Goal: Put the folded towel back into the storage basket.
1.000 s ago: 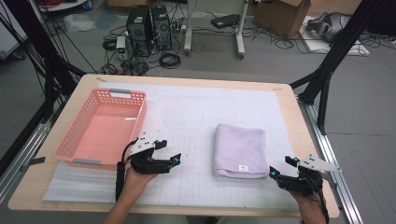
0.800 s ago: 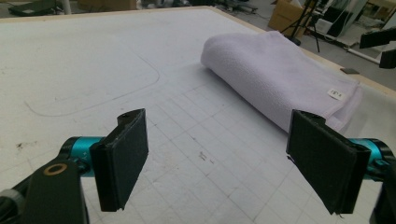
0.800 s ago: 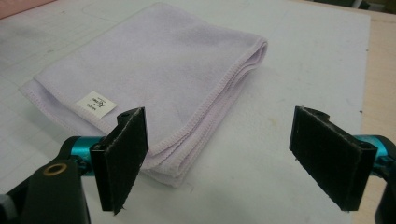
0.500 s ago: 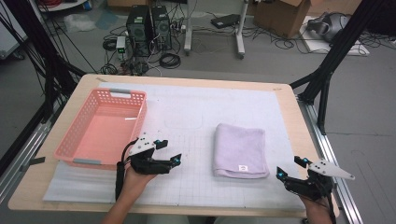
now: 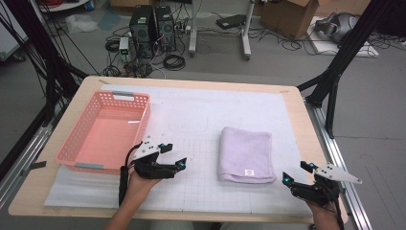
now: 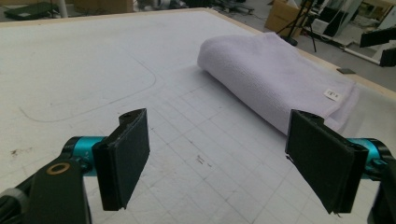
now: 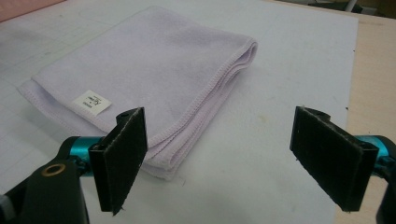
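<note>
**Towel untouched, both grippers wide**

High view: towel [image 5: 247, 154] lies folded on the mat, right of centre, well apart from the empty pink basket [image 5: 106, 132]. Long axis runs near-to-far; label end faces the person. Left gripper [image 5: 173, 155] sits beside the basket, right gripper [image 5: 297, 173] off the towel's near right corner. Nothing grasped; judged barely begun, all handling left.

Left gripper view: jaws released, towel [image 6: 275, 79] ahead, right.

Right gripper view: jaws released, towel's [image 7: 140, 79] stitched corner just beyond them.
</note>
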`<state>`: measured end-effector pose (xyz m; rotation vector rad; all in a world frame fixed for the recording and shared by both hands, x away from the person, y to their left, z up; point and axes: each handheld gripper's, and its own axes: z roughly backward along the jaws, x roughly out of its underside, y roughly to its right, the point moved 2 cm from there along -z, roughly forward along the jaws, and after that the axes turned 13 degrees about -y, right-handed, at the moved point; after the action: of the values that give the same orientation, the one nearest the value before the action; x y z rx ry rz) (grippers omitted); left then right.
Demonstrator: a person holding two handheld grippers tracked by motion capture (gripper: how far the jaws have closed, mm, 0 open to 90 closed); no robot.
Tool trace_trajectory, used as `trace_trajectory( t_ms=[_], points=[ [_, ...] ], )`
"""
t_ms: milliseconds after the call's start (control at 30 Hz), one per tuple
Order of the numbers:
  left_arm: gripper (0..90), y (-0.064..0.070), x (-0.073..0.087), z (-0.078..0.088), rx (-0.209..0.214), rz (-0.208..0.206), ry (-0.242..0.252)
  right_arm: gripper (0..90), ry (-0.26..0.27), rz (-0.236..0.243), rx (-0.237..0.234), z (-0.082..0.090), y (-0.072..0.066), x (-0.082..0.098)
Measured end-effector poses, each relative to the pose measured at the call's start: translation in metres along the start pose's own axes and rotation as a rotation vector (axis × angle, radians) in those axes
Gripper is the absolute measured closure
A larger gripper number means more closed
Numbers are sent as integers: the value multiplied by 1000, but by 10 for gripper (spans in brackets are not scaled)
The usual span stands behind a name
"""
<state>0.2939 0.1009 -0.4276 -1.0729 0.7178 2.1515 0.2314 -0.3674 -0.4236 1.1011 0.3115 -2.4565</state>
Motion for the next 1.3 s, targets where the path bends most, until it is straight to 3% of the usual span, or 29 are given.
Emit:
trace_trajectory(
  t_ms=[300, 600, 767, 833, 933, 1000, 1167, 1300],
  points=[
    [220, 3, 0, -3, 3, -10, -12, 179, -22, 4, -8, -2, -1, 3],
    [206, 2, 0, -9, 25, 17, -27, 179, -25, 13, -25, -5, -3, 1],
    [193, 2, 1, -16, 5, -2, -27, 179, -26, 19, -35, -5, -4, 2],
    [194, 4, -2, -23, 20, 4, -41, 179, -23, 15, -39, -5, -3, 2],
    [204, 6, -9, -32, 3, 47, -55, 179, -30, 16, -42, -6, -3, 2],
    [202, 7, -14, -37, 22, 61, -56, 179, -30, 20, -43, -6, -3, 1],
    [213, 10, -31, -47, 56, 40, -32, 179, -30, 8, -47, -5, -3, 2],
    [213, 17, -45, -59, 67, 14, -56, 179, -27, 2, -49, -4, -2, 1]
  ],
)
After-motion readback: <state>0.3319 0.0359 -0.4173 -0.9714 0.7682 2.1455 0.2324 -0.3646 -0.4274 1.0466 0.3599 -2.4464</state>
